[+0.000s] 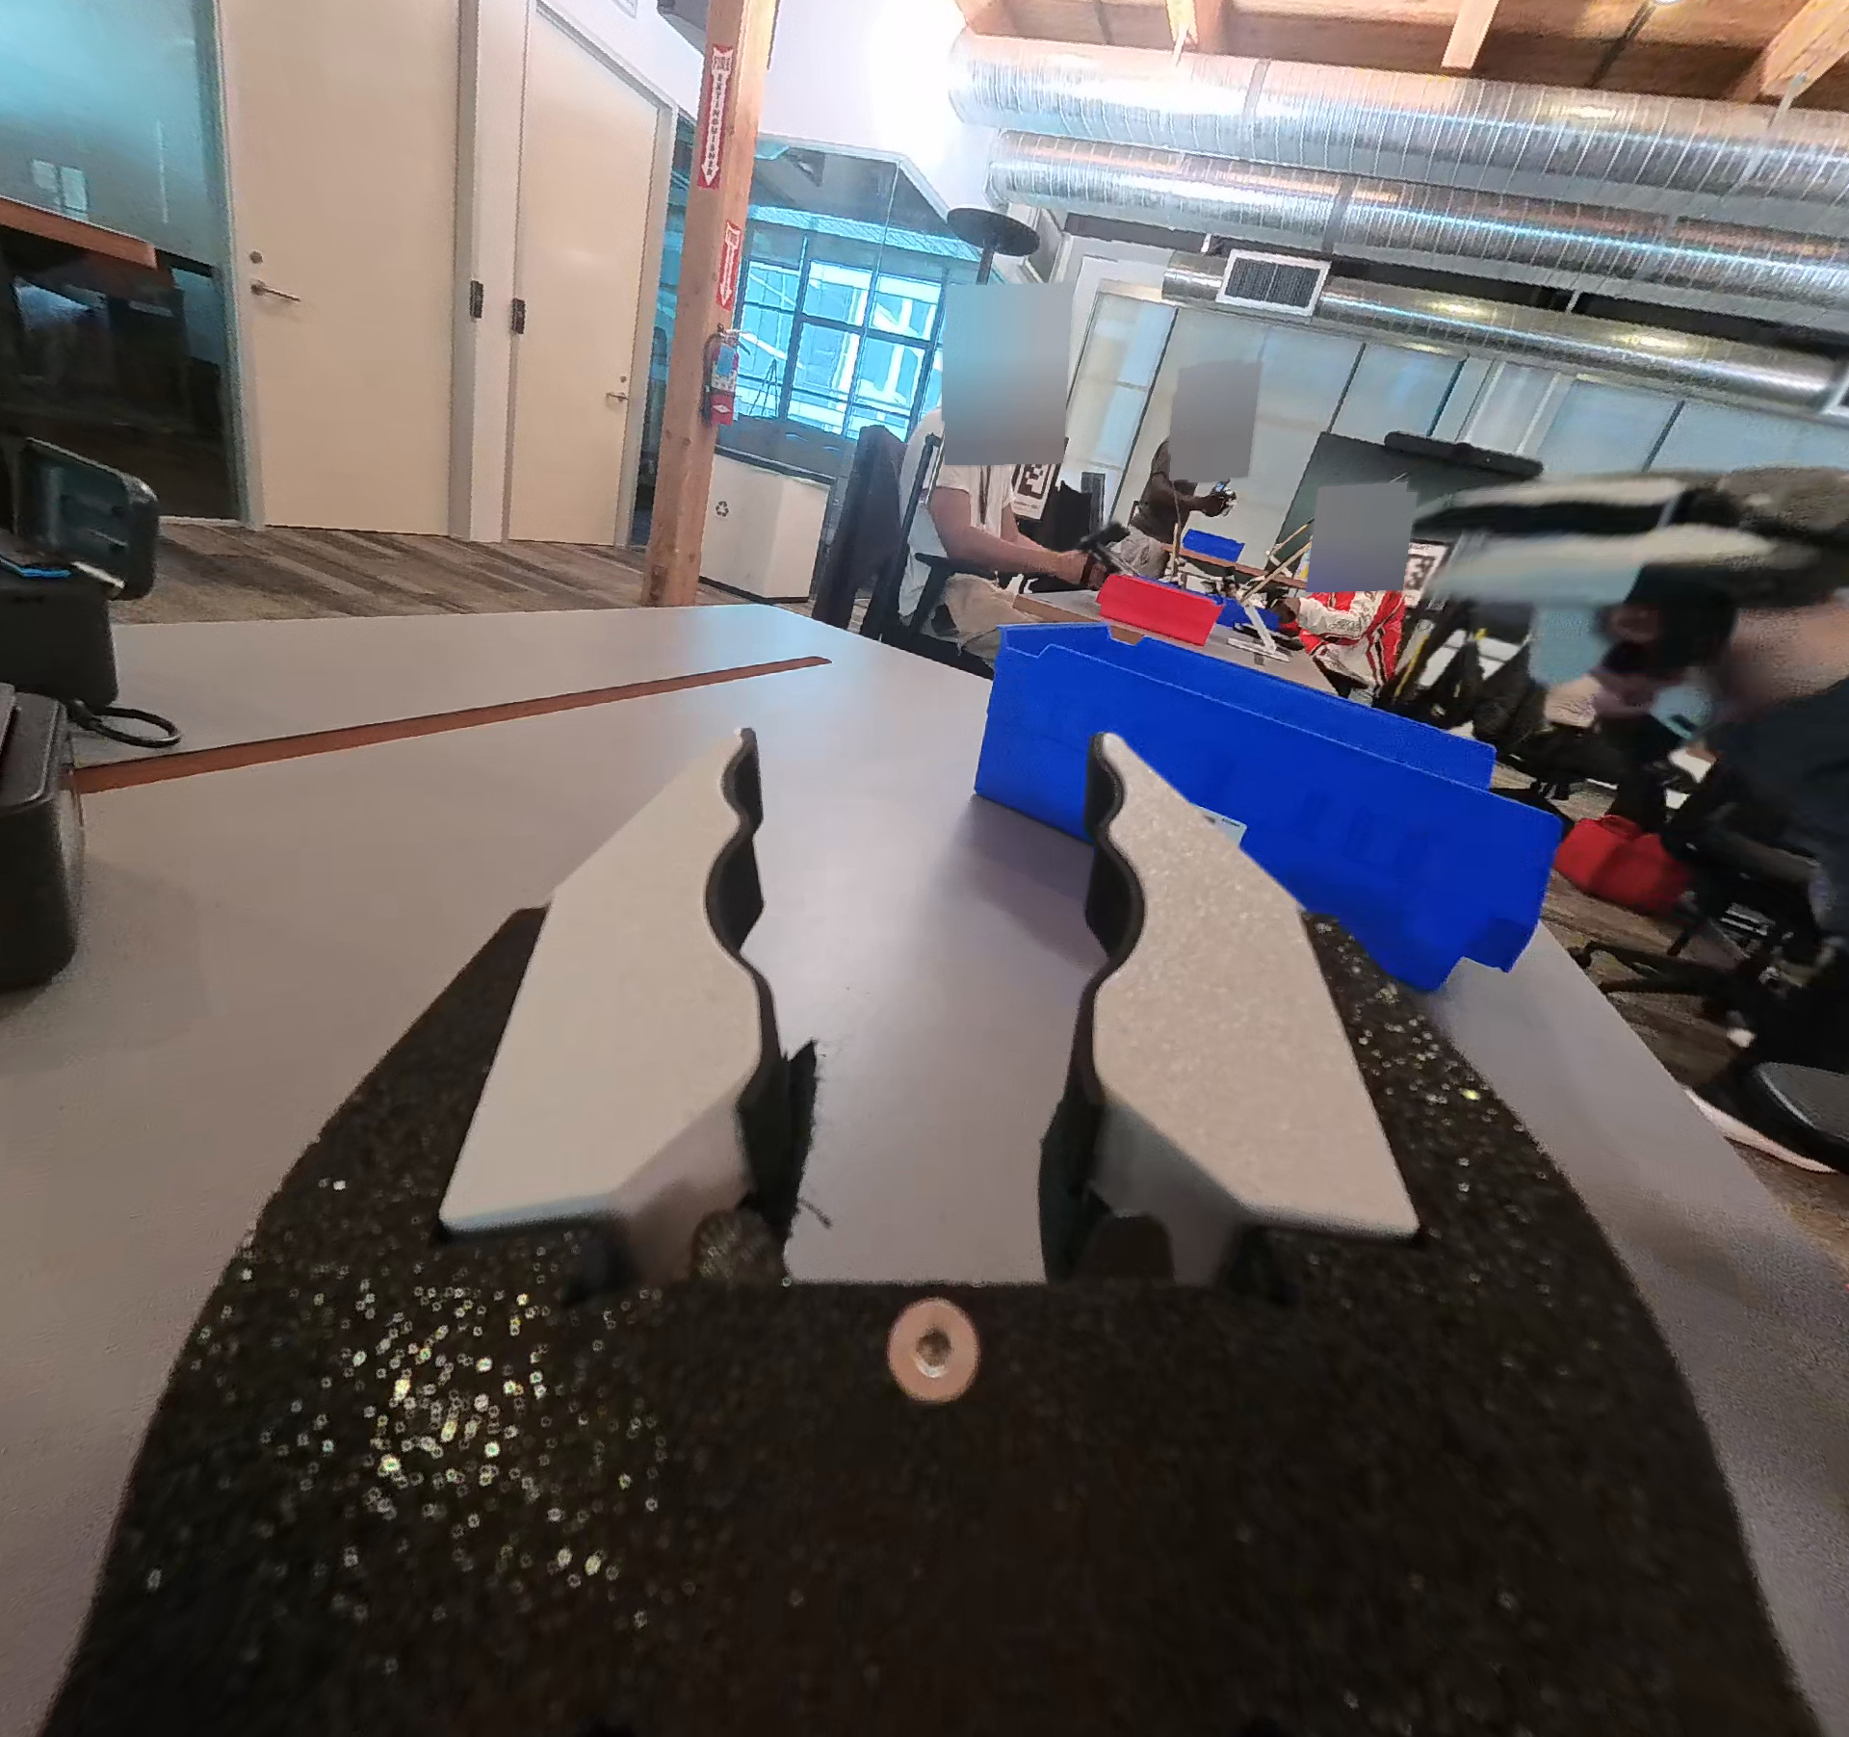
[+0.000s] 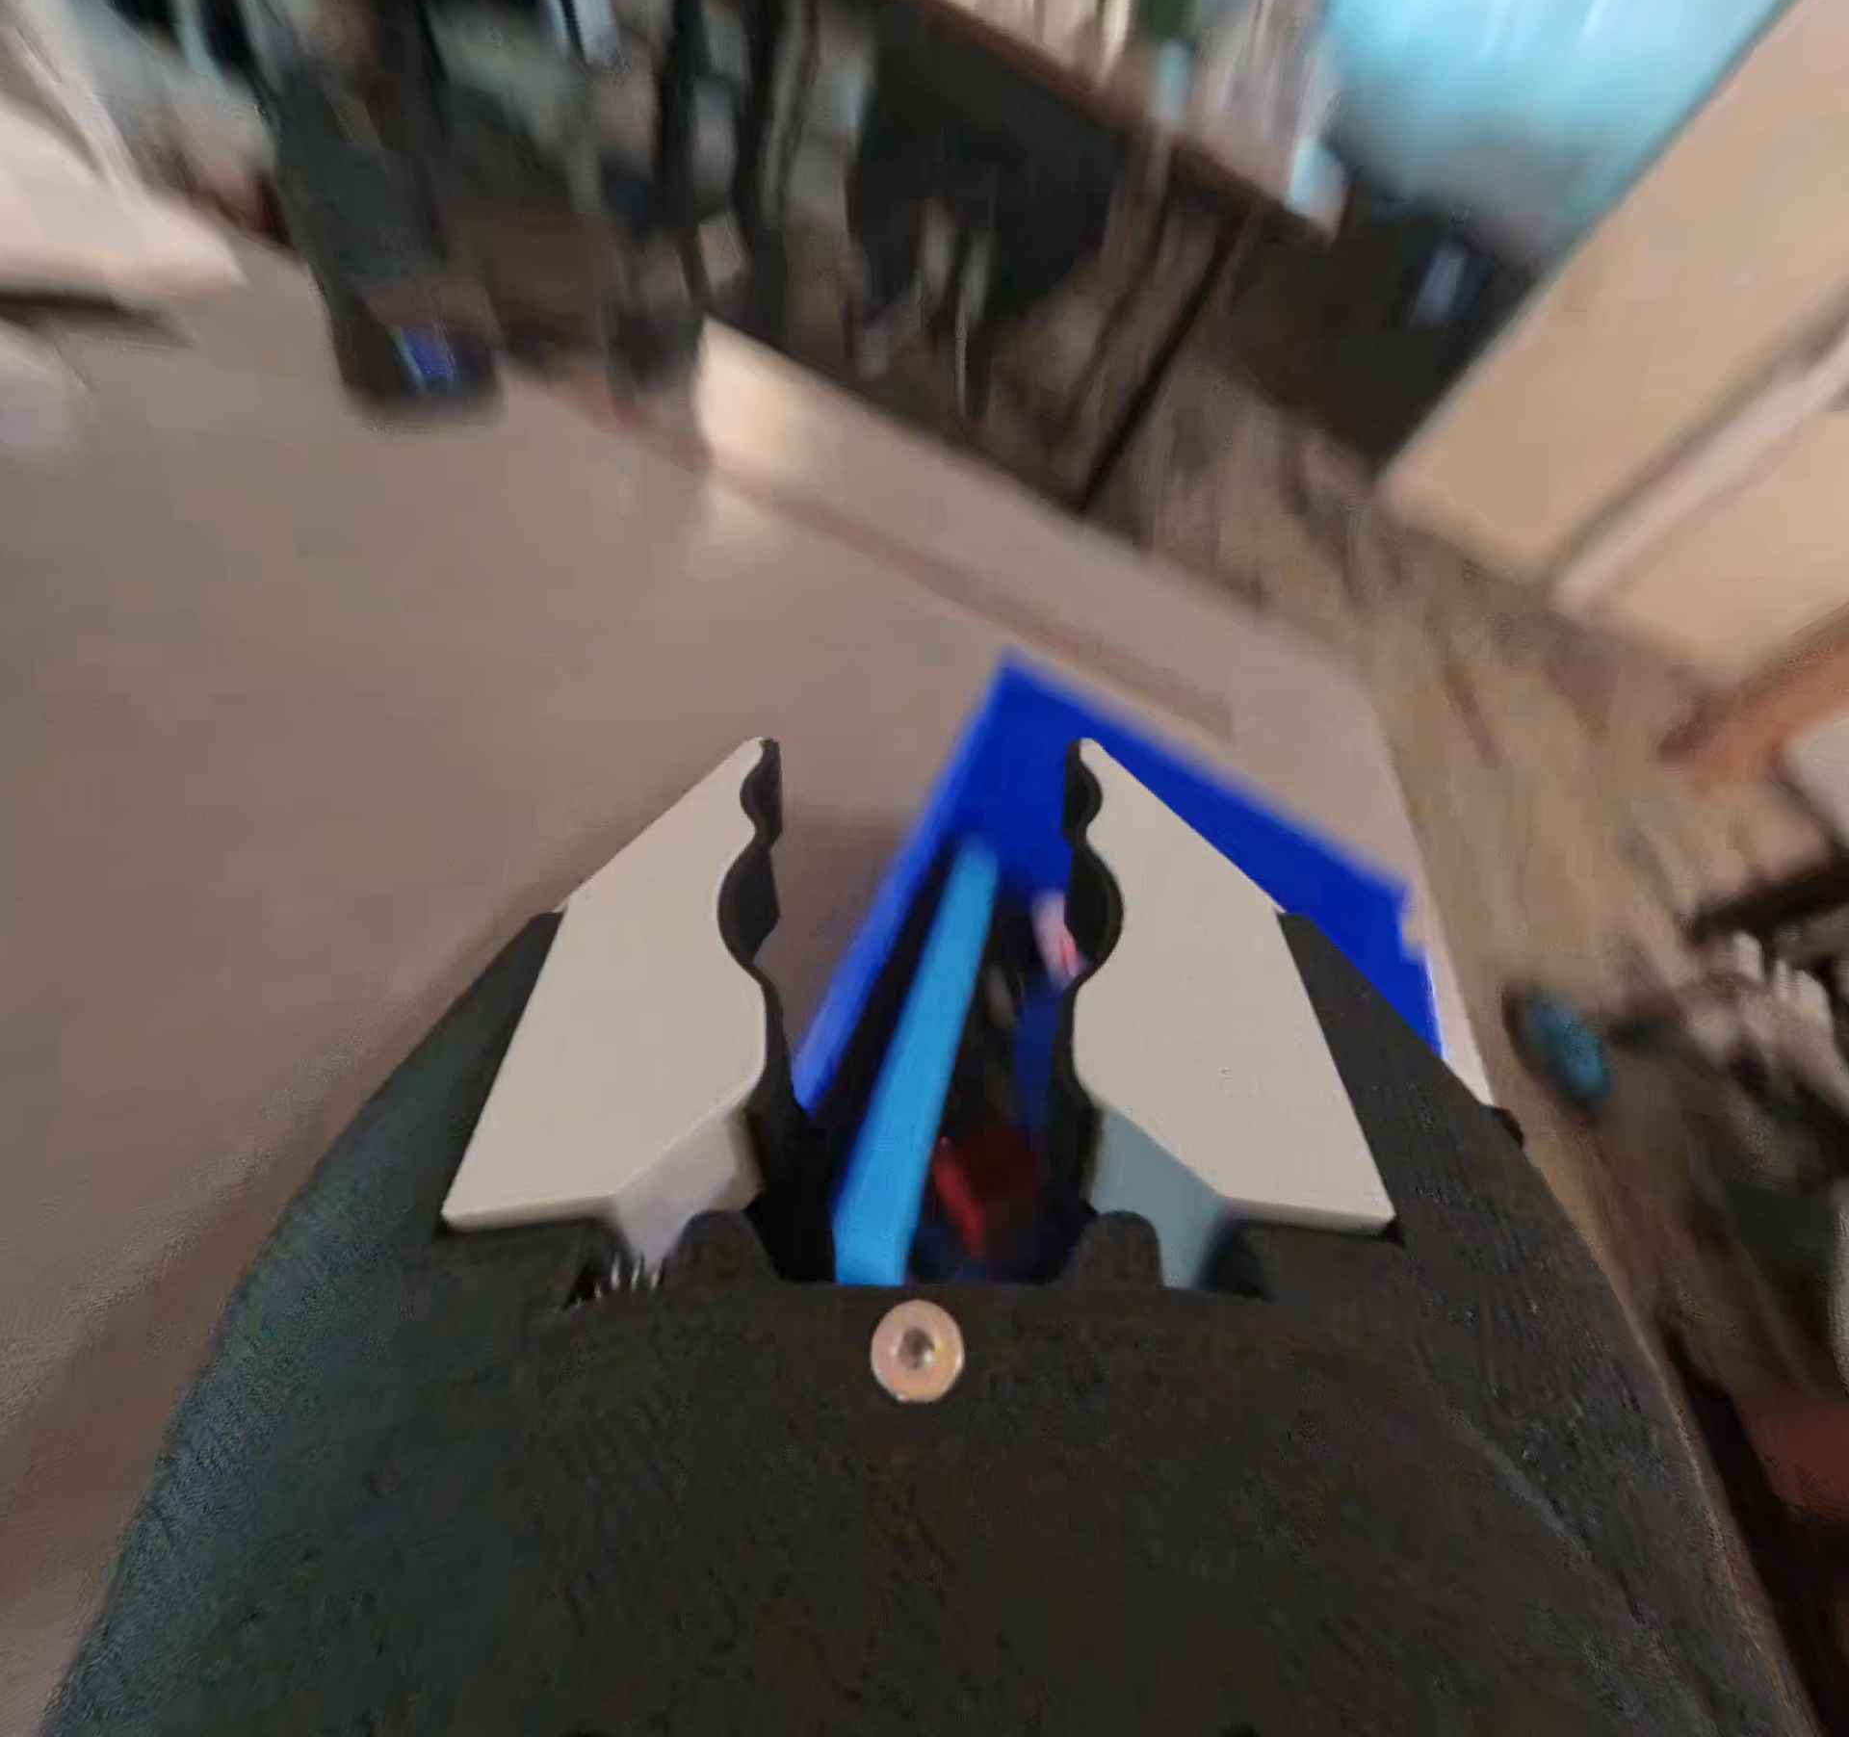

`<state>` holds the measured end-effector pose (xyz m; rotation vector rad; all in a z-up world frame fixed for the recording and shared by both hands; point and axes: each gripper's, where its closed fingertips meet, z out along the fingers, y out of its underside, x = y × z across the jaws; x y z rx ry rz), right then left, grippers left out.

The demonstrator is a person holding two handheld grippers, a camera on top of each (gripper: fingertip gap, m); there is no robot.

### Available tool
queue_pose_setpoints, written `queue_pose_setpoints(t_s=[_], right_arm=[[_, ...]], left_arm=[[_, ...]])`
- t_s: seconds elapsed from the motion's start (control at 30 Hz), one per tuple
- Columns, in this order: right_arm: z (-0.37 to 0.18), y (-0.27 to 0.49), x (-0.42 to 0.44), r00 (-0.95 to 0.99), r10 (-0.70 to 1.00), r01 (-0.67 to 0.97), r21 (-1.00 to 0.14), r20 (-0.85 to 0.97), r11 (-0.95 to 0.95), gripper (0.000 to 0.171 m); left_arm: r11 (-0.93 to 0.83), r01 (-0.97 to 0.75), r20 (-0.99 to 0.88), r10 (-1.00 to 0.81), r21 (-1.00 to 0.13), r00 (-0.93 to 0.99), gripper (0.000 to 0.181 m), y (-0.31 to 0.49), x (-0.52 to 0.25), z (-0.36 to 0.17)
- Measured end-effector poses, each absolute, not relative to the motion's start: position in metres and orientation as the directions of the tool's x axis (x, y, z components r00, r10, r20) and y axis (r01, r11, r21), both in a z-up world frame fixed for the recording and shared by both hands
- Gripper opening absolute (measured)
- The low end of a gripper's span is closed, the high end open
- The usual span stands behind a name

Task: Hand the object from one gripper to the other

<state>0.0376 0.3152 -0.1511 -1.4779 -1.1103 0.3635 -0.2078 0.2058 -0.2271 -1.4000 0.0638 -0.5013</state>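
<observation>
My left gripper (image 1: 920, 749) is open and empty, low over the grey table (image 1: 400, 889), pointing toward a blue plastic bin (image 1: 1251, 789) a little ahead and to the right. My right gripper (image 2: 920, 754) is open and empty, hovering above the same blue bin (image 2: 1181, 839) and looking down into it. The view is blurred. Inside the bin I see a long light-blue bar (image 2: 920, 1069) and some red and dark items (image 2: 976, 1179) that I cannot make out. The right gripper also shows in the left wrist view (image 1: 1441, 544), blurred, high at the right edge above the bin.
Black devices and a cable (image 1: 60, 759) sit on the table at the left. Behind the bin, people sit at another table with a red bin (image 1: 1161, 604) and a blue bin. Office chairs (image 1: 1751, 889) stand off the table's right side. A wooden post (image 1: 710, 288) stands behind.
</observation>
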Motion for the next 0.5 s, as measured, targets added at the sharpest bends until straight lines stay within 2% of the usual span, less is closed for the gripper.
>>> queue_pose_setpoints(t_s=[0.03, 0.1, 0.13, 0.2, 0.27, 0.37, 0.5], right_arm=[[-0.133, 0.304, 0.015, 0.490, 0.792, 0.308, -0.922, 0.364, 0.234, 0.053], [-0.122, 0.282, -0.033, 0.436, 0.849, 0.087, -0.953, 0.297, 0.289, 0.051], [-0.128, 0.276, -0.056, 0.406, 0.887, -0.008, -0.969, 0.221, 0.245, 0.051], [-0.155, 0.282, -0.096, 0.383, 0.920, -0.105, -0.986, 0.080, 0.129, 0.051], [-0.190, 0.300, -0.127, 0.423, 0.905, -0.125, -0.988, 0.030, 0.091, 0.051], [-0.224, 0.310, -0.153, 0.497, 0.843, -0.045, -0.963, 0.208, 0.264, 0.051], [-0.225, 0.266, -0.170, 0.356, 0.854, -0.053, -0.904, 0.379, 0.423, 0.053]], left_arm=[[0.085, 0.295, 0.245, -0.370, -0.952, 0.896, 0.062, 0.206, -0.208, -0.227], [0.088, 0.291, 0.241, -0.363, -0.953, 0.900, 0.061, 0.206, -0.208, -0.227], [0.091, 0.289, 0.239, -0.359, -0.953, 0.902, 0.060, 0.206, -0.209, -0.227], [0.101, 0.284, 0.232, -0.353, -0.953, 0.906, 0.060, 0.206, -0.209, -0.226], [0.113, 0.280, 0.225, -0.354, -0.953, 0.908, 0.062, 0.206, -0.209, -0.225], [0.155, 0.269, 0.189, -0.399, -0.950, 0.897, 0.074, 0.201, -0.203, -0.219], [0.217, 0.205, 0.101, -0.414, -0.954, 0.905, 0.089, 0.196, -0.195, -0.213]])
